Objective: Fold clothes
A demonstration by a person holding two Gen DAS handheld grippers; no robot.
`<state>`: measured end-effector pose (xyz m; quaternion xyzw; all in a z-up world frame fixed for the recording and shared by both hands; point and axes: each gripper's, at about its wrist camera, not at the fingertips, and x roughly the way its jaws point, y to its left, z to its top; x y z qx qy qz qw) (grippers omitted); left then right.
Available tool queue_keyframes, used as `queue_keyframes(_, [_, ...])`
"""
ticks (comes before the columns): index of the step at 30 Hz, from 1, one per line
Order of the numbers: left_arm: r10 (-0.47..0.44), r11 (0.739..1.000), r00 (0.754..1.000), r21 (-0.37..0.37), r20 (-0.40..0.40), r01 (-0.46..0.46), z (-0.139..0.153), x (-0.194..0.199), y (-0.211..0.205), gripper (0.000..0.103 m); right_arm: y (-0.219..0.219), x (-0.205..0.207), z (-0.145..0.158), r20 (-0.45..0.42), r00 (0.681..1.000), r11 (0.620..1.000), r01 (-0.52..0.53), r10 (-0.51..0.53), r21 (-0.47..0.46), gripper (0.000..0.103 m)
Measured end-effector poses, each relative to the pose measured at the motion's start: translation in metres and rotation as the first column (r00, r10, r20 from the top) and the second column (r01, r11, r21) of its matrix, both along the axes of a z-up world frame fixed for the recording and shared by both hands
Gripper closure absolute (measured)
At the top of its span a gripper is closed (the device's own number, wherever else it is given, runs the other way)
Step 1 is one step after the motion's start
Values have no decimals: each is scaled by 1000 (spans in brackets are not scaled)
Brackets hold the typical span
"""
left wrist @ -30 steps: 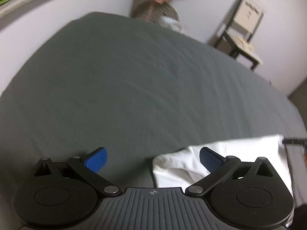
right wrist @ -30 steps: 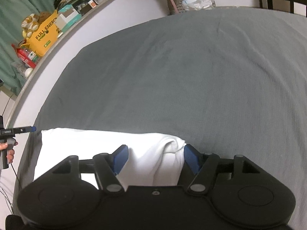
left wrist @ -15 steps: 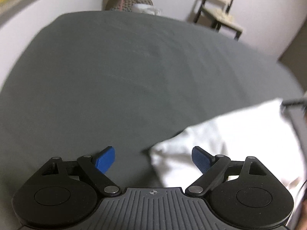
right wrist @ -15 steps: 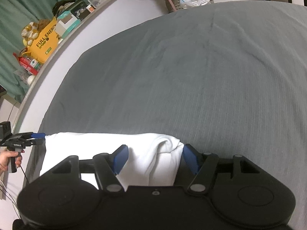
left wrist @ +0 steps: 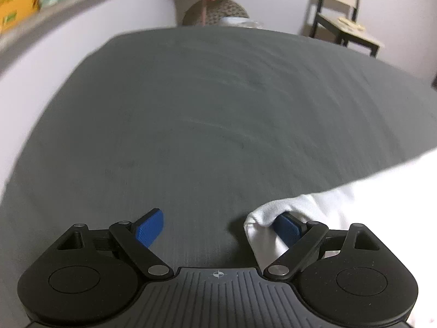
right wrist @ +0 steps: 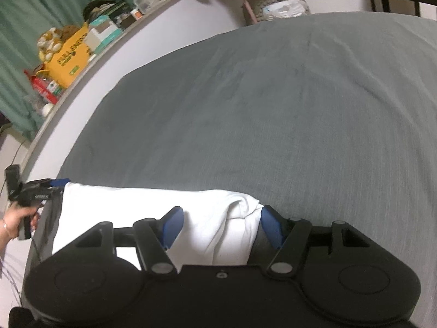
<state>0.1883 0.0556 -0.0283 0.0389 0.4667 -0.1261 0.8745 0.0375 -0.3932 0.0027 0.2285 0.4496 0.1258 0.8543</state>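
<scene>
A white garment (right wrist: pixel 213 213) lies folded in a long strip near the front edge of the grey bed (right wrist: pixel 273 109). My right gripper (right wrist: pixel 221 227) stands half open over its bunched right end, with cloth between the pads and no clear pinch. My left gripper (right wrist: pixel 52 188) is at the strip's far left corner, held by a person's hand (right wrist: pixel 16 216). In the left wrist view, my left gripper (left wrist: pixel 218 227) is open wide. The white garment (left wrist: pixel 355 199) has its corner draped against the right fingertip (left wrist: pixel 289 227), while the left fingertip (left wrist: pixel 150 228) is over bare sheet.
The grey sheet (left wrist: pixel 204 109) stretches far ahead. A ledge with boxes and a yellow bag (right wrist: pixel 68 57) runs along the bed's left side. A round woven basket (right wrist: pixel 275 2) and a chair (left wrist: pixel 344 27) stand beyond the far edge.
My left gripper has rolled and shifted toward the garment's corner, which now lies against its right finger, and its jaws have narrowed a little. My right gripper has kept still.
</scene>
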Motion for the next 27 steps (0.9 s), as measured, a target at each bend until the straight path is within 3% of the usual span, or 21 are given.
queue_keyframes(4, [-3,998,1000,-57,-27,1,0,4,11,13,-8,0,-2,-10,1000,999,22,-22,24,44])
queue_keyframes(6, [-7,999,999,-41,-47,5,1,7,13,13,-9,-1,-2,-10,999,999,31,-31,30,45])
queue_keyframes(8, [33,999,998,19,-44,-33,-9,11,21,13,-10,-2,-1,-10,1000,999,29,-29,23,45])
queue_keyframes(9, [55,998,997,11,-46,-55,-7,11,28,13,-10,-2,-1,-9,1000,999,27,-27,17,45])
queue_keyframes(12, [86,981,994,-169,-60,-95,7,5,44,13,-8,-4,-1,-6,1000,1000,24,-24,11,45])
queue_keyframes(14, [16,959,998,-281,-54,-30,10,1,36,13,-7,-5,-1,-4,1000,999,28,-28,16,45])
queue_keyframes(15, [-29,956,998,-294,-50,13,11,-2,25,13,-6,-6,-1,-4,1000,999,31,-31,19,45])
queue_keyframes(16, [-64,963,997,-266,-52,48,8,-3,12,13,-6,-7,-1,-3,999,999,34,-34,22,45])
queue_keyframes(18, [-121,986,990,-126,-69,112,-2,-3,-18,13,-2,-7,0,-4,999,999,32,-32,19,45])
queue_keyframes(20, [-124,992,988,20,-95,127,-17,-3,-35,13,3,-8,2,-4,1000,1000,26,-26,1,45])
queue_keyframes(21, [-102,993,991,49,-91,107,-20,-2,-35,10,4,-8,3,-6,1000,1000,22,-22,-13,45])
queue_keyframes(25, [69,993,996,102,-56,-63,-20,6,-12,10,7,-7,6,-23,1000,999,9,-10,-48,45])
queue_keyframes(27, [84,996,995,-32,-60,-86,-14,7,7,10,5,-8,8,-18,1000,999,4,-5,-53,45])
